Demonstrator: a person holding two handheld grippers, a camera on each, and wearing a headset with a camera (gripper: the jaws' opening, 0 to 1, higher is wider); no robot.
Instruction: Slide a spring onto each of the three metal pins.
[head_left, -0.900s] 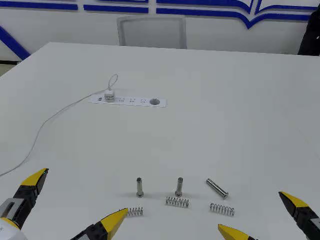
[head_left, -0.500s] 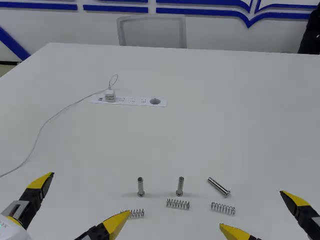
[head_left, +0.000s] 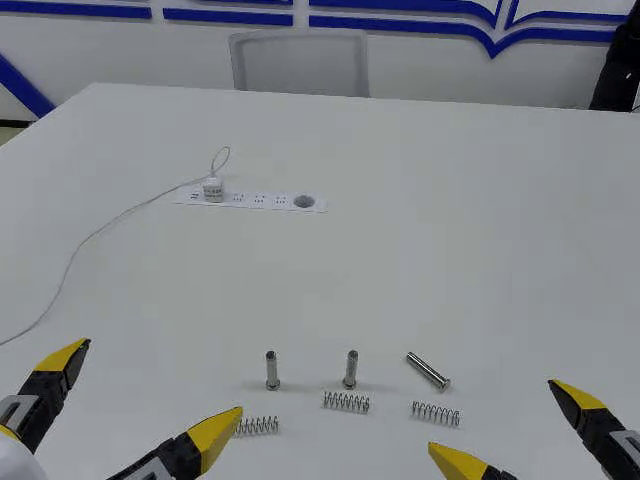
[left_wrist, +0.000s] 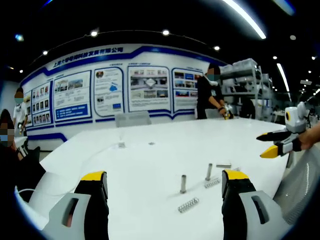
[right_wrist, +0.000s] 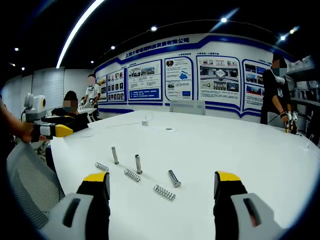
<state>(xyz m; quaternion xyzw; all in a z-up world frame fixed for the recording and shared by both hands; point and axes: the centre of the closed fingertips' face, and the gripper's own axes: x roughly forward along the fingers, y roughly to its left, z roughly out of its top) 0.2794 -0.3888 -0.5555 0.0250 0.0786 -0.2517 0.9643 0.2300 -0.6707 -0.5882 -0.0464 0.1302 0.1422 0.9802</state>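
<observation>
Two pins (head_left: 271, 369) upright — third pin (head_left: 428, 371) flat, seemingly diagonal.

Lighting: bright, even, from overhead; strip light (left_wrist: 245, 17) and spot lamps (left_wrist: 166, 32) seen in the 2 gripper views. Table (head_left: 450, 220): white, evenly lit, mild sheen. Shadows: faint, soft, beside the pins (head_left: 272, 370). Head view: sharp. Gripper views: heavy fisheye bowing at edges, wall posters (right_wrist: 180, 75) soft.

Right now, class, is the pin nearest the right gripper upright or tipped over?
Tipped over. The pin lies flat along the table, its shaft slanting; the right gripper view shows the same.
</observation>
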